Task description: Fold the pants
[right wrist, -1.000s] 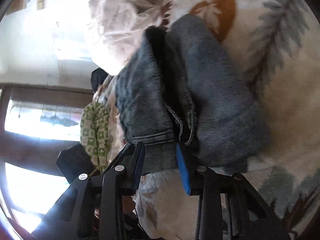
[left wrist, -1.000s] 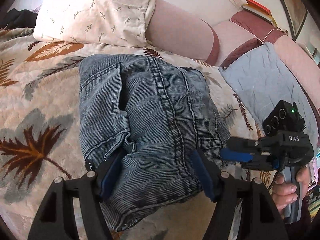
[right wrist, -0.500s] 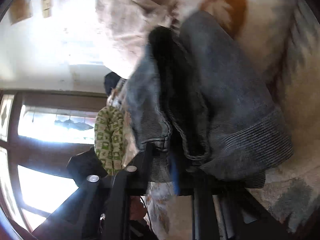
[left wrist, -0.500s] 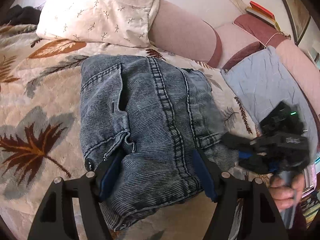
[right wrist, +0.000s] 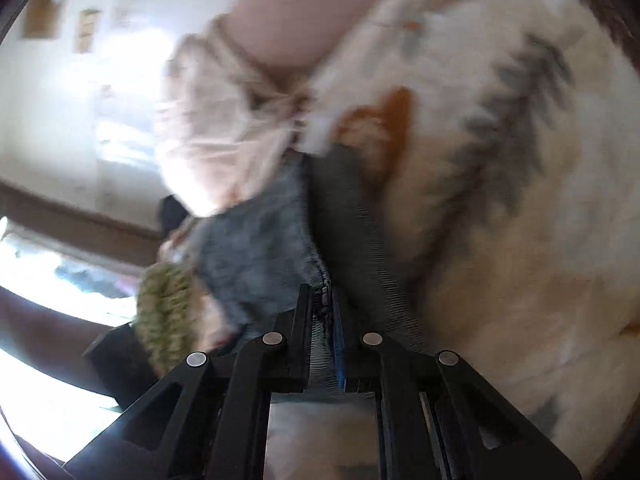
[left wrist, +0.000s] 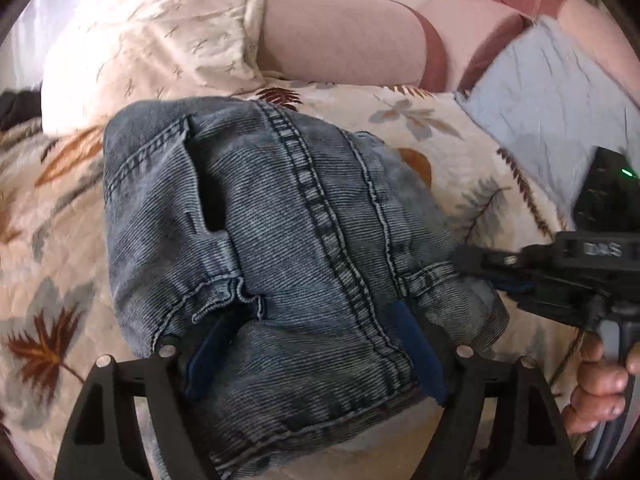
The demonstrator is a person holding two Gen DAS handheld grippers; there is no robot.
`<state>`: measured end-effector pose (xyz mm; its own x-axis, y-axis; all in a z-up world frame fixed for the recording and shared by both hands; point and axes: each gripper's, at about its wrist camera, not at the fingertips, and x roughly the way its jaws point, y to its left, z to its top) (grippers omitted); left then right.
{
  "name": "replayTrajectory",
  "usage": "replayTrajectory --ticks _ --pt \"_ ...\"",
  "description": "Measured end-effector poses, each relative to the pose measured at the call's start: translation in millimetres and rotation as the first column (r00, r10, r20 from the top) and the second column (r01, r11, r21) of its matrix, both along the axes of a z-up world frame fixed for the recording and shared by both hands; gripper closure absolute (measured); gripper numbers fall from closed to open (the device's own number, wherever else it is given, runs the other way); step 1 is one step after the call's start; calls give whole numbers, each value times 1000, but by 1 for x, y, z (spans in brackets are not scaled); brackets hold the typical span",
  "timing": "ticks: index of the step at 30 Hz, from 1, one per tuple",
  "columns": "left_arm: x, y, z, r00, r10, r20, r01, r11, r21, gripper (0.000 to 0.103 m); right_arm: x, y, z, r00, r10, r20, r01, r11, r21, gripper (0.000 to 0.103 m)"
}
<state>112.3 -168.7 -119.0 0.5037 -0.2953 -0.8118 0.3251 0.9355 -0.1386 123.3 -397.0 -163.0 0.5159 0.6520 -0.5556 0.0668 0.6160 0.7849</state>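
The folded blue denim pants (left wrist: 280,220) lie as a thick bundle on the leaf-print blanket (left wrist: 52,240). My left gripper (left wrist: 316,356) straddles the near end of the bundle. Its blue pads (left wrist: 208,356) still dent the denim while the jaws are opening. My right gripper (left wrist: 464,258) reaches in from the right, held by a hand (left wrist: 600,384), with its tips at the bundle's right edge. In the blurred right wrist view, that gripper (right wrist: 322,304) is shut on a thin hem edge of the pants (right wrist: 256,248).
A cream sprigged pillow (left wrist: 152,32) and a pink bolster (left wrist: 340,36) lie behind the pants. A blue-grey quilted cloth (left wrist: 560,92) covers the right side. A green patterned cloth (right wrist: 168,308) and a bright window (right wrist: 32,272) show at the left of the right wrist view.
The right gripper closed from a wide gap onto the pants' edge. Both grippers shifted across the bed with the pants. The left pads stand slightly wider apart.
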Motion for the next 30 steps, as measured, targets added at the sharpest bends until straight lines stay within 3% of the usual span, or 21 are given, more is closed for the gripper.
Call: replayTrajectory --ticks 2,6,8,11,12,14,17,19,20,22,23,27,30 --pt "-5 6 5 1000 -18 14 18 1000 -13 20 7 2 -16 999 24 -44 -24 1000 13 94" --pt "-26 24 30 995 -96 1 96 994 -45 18 8 7 -15 999 37 -31 -38 999 -28 92" --pt "-44 32 43 991 -125 39 124 992 30 10 9 8 -16 999 36 -40 -38 999 -37 92" --pt "-62 45 52 980 -136 147 109 978 175 10 8 10 -12 998 42 -43 -43 998 -40 89" --pt "-62 49 53 979 -126 162 94 977 193 10 8 15 -9 998 43 -46 -46 998 -45 88" --pt "-56 60 50 983 -93 161 68 986 154 10 7 17 1 998 48 -46 -52 996 -72 79" --pt "-45 62 30 992 -74 105 61 991 122 9 -2 22 32 999 40 9 -37 974 -224 73" --pt "-45 52 10 989 -147 27 144 985 90 11 -11 24 60 994 35 106 0 949 -316 71" --pt "-51 44 0 983 -181 34 175 976 129 10 -14 26 70 988 39 150 11 948 -318 69" --pt "-70 27 -16 957 -260 126 213 929 301 8 -15 34 91 968 43 248 31 957 -288 62" --pt "-76 24 -18 947 -281 156 219 919 328 8 -14 40 98 958 51 281 32 959 -282 57" --pt "-70 40 -10 949 -282 141 253 947 197 8 2 85 114 922 157 353 -52 956 -287 54" --pt "-66 57 -1 946 -303 113 289 949 125 8 23 118 115 905 253 341 -150 941 -302 54"
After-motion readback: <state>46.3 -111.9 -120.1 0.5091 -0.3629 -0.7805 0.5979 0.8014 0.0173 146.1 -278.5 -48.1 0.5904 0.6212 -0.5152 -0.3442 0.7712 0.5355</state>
